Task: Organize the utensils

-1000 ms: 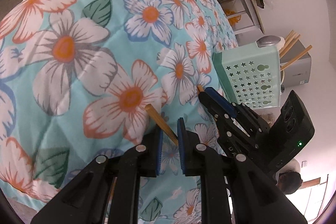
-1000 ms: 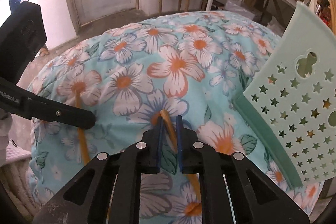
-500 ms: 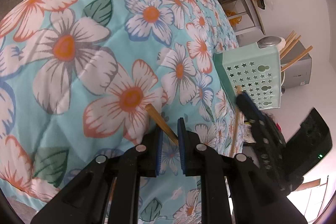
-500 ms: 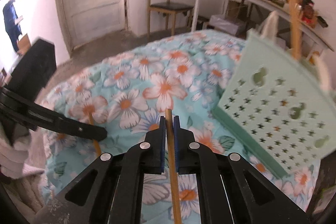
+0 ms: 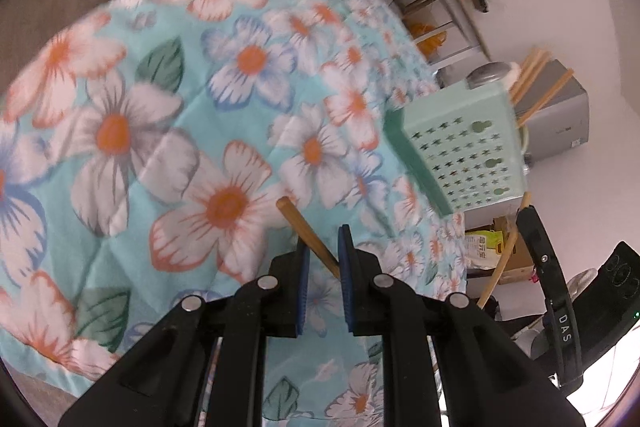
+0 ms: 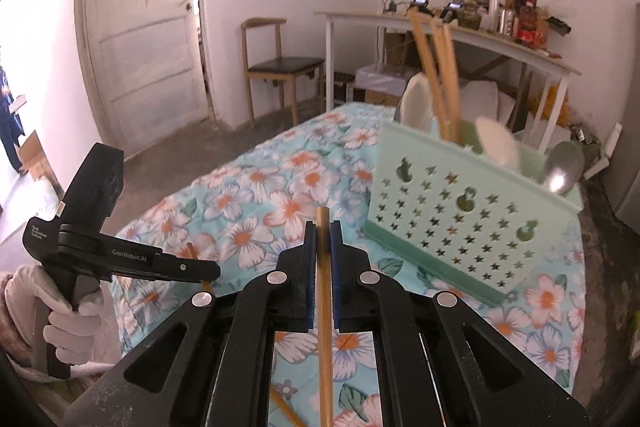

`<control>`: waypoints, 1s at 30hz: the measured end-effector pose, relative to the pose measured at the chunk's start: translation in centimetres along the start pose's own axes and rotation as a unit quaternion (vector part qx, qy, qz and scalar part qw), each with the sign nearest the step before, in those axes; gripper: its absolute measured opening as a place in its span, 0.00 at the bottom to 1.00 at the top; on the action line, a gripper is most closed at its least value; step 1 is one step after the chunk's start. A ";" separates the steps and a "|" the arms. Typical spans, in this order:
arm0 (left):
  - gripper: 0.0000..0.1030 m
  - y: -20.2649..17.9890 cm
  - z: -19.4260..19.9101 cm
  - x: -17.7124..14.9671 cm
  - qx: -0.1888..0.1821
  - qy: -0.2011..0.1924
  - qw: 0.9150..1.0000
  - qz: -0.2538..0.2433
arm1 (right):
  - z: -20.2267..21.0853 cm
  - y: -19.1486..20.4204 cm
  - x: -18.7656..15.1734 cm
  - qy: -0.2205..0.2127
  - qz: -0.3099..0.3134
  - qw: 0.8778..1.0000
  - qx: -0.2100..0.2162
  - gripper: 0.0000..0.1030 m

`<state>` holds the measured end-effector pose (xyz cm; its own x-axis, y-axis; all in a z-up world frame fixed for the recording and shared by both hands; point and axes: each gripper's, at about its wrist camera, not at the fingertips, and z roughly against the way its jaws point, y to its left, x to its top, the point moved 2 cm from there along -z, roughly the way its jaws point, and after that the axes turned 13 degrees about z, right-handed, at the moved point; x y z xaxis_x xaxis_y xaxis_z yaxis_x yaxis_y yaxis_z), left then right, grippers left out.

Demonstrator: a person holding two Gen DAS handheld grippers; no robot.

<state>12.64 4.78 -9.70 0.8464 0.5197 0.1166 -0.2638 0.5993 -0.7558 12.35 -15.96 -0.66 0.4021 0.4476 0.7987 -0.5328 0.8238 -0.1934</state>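
My left gripper (image 5: 323,241) is shut on a wooden chopstick (image 5: 306,231) that slants across its pads, held above the floral cloth. My right gripper (image 6: 322,241) is shut on another wooden chopstick (image 6: 322,307), lifted off the cloth and pointing upward. A mint-green perforated utensil holder (image 6: 464,223) stands on the table to the right, with several chopsticks (image 6: 434,75), white spoons and a metal spoon (image 6: 564,167) in it. The holder also shows in the left wrist view (image 5: 464,147). The right gripper (image 5: 536,247) with its chopstick shows at right in the left wrist view.
The table is covered by a turquoise cloth with flowers (image 5: 200,147). Another chopstick (image 6: 286,407) lies on the cloth below my right gripper. A wooden chair (image 6: 280,67), a white door (image 6: 144,27) and a cluttered white side table (image 6: 460,27) stand behind.
My right gripper has lifted its chopstick off the cloth and risen, now level with the holder. My left gripper has also risen a little with its chopstick.
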 end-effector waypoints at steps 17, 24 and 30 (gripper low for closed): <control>0.05 -6.1 8.6 1.4 -0.073 -0.110 0.988 -0.082 | 3.6 -1.4 1.4 -0.060 -0.026 0.998 -0.013 0.05; 0.05 -8.3 11.6 2.0 -0.094 -0.144 0.979 -0.106 | 5.1 -2.2 2.2 -0.088 -0.038 0.995 -0.023 0.05; 0.05 -10.0 14.0 2.6 -0.112 -0.168 0.972 -0.124 | 6.1 -3.0 1.8 -0.101 -0.050 0.993 -0.034 0.04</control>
<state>11.04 8.66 7.23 0.6622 0.5688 0.4878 0.0674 0.6032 -0.7948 10.11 -19.71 4.82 0.2896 0.2894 0.9123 -0.4431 0.8855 -0.1402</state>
